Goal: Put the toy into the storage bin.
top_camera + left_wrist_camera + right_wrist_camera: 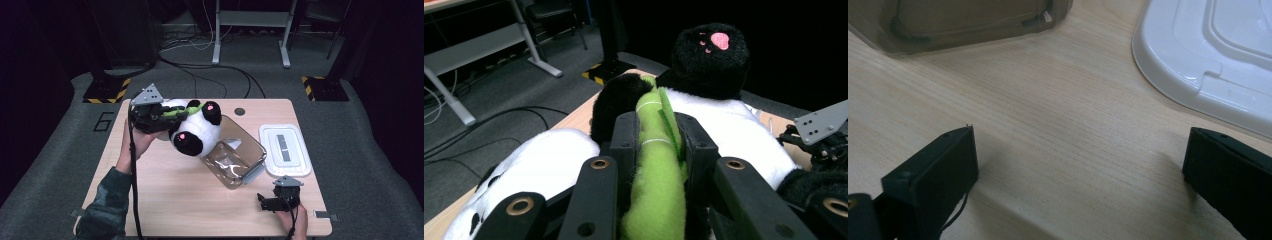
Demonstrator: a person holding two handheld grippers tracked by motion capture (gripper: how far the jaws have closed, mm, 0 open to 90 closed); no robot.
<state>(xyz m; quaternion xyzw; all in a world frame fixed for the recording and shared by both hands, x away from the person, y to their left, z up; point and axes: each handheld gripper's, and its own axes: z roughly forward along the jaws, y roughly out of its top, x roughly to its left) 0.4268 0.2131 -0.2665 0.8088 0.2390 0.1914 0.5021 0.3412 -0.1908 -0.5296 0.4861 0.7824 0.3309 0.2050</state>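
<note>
Left gripper (167, 114), upper left of centre in the high view: jaws pinch the green leaf (655, 165) of a plush panda (196, 127), held tilted at the far left rim of a clear plastic box (239, 152) at mid-frame. In the left gripper view the leaf fills the gap between the jaws. Right gripper (272, 200), lower right: jaws spread wide, holding nothing, low over the wooden table (170, 200). A white lid (285, 149) lies flat just right of the box.
</note>
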